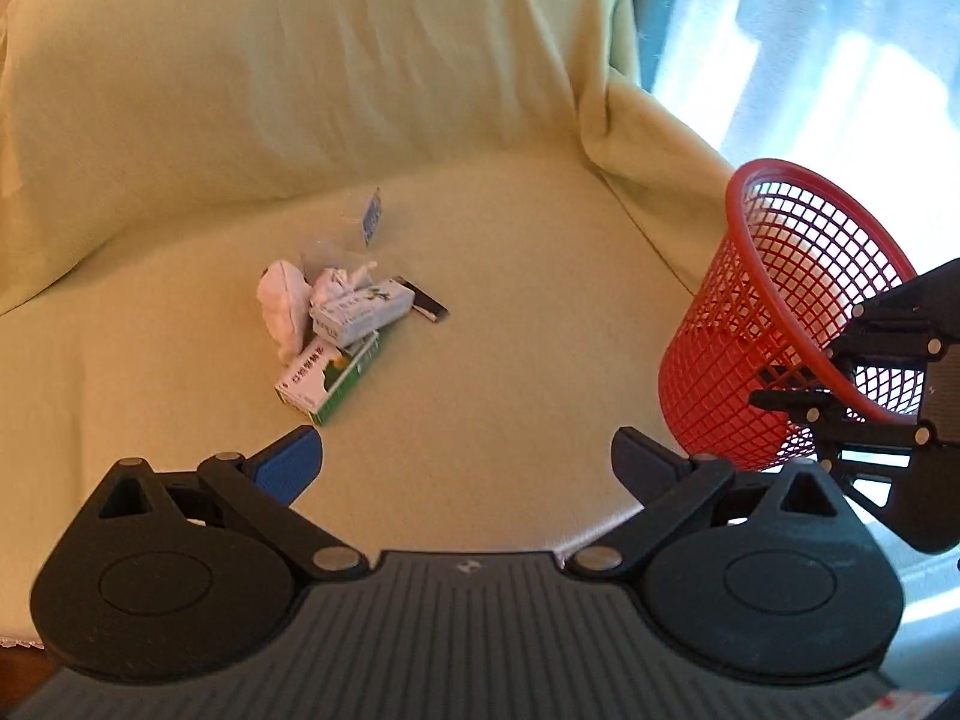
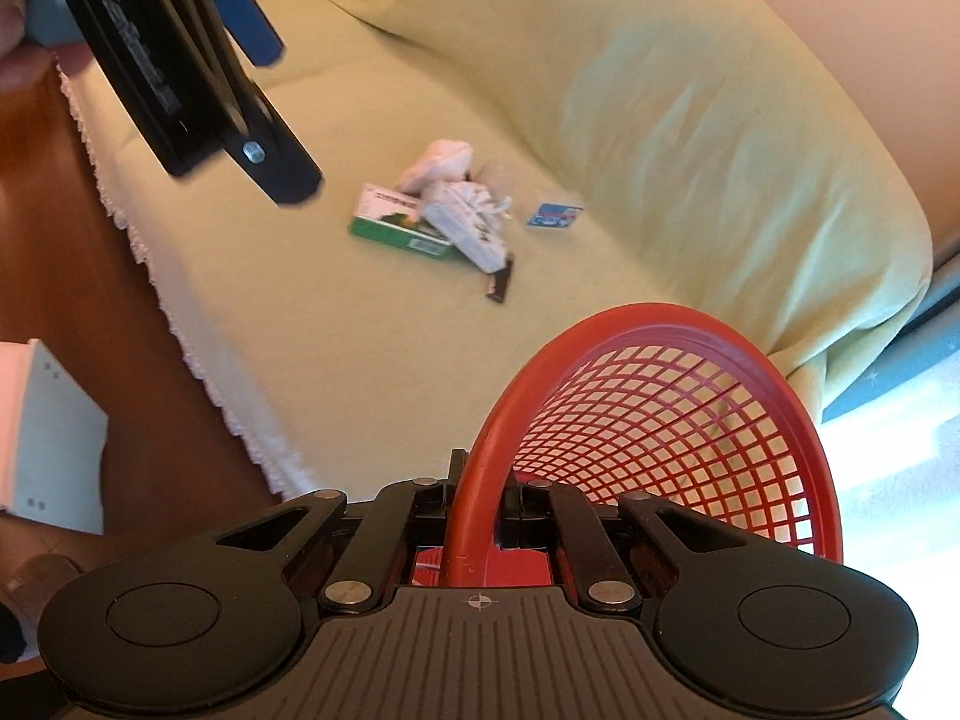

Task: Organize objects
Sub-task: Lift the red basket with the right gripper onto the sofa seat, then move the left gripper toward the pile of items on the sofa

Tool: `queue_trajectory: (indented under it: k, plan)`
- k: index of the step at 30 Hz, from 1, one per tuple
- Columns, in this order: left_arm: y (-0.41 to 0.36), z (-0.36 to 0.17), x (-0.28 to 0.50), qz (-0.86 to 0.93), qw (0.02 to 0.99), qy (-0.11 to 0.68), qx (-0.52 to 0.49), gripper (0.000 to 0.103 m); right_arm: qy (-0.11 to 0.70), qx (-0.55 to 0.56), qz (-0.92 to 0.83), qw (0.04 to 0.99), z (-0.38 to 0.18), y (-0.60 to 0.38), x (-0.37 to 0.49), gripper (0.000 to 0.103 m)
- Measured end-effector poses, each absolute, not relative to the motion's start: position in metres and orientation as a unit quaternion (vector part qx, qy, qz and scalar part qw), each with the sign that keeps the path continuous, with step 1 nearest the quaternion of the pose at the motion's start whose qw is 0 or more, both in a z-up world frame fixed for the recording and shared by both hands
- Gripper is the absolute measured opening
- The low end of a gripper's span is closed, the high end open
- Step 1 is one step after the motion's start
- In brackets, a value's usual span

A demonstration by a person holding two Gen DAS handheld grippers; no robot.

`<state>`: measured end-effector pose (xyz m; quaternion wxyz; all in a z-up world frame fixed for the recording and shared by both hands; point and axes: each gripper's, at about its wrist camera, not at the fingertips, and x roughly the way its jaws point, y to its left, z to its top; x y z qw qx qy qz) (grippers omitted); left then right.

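sofa seat (image 1: 510, 312) (yellow-green cover) | boxes (image 1: 336, 372), crumpled tissue (image 1: 282, 300), packet (image 1: 371, 217)

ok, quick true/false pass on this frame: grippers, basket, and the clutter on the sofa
1. The right gripper is shut on the rim of the red basket. True.
2. The left gripper holds the green box. False: its jaws are open and empty, and the box lies on the sofa cover.
3. The white box rests partly on top of the green box. True.
4. The crumpled tissue is already inside the basket. False: it lies in the pile beside the boxes.
5. The basket stands upright on the sofa. False: it is tilted, held at the rim.
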<state>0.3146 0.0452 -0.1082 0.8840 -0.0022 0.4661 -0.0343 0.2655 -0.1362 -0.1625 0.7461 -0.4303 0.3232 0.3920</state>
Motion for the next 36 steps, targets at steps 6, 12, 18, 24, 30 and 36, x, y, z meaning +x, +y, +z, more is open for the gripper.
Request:
queue_trajectory:
  k: [6, 12, 18, 24, 30, 36]
  plan:
    - [0.06, -0.118, 0.365, -0.023, 0.887, 0.462, -0.009, 0.101, 0.335, -0.47, 0.39, 0.718, -0.186, -0.13, 0.33, 0.003]
    - [0.071, -0.143, 0.417, -0.056, 0.891, 0.45, 0.011, 0.101, 0.365, -0.517, 0.347, 0.692, -0.235, -0.124, 0.398, 0.003]
    - [0.076, -0.178, 0.466, -0.125, 0.89, 0.438, 0.018, 0.101, 0.362, -0.588, 0.285, 0.665, -0.292, -0.109, 0.436, 0.003]
    - [0.09, -0.209, 0.485, -0.182, 0.886, 0.426, 0.023, 0.101, 0.317, -0.621, 0.243, 0.674, -0.341, -0.089, 0.455, 0.003]
    - [0.101, -0.243, 0.488, -0.19, 0.899, 0.393, 0.011, 0.101, 0.251, -0.666, 0.251, 0.656, -0.386, -0.081, 0.469, 0.002]
    - [0.108, -0.265, 0.487, -0.2, 0.917, 0.346, -0.004, 0.101, 0.174, -0.666, 0.2, 0.697, -0.424, -0.078, 0.483, 0.002]
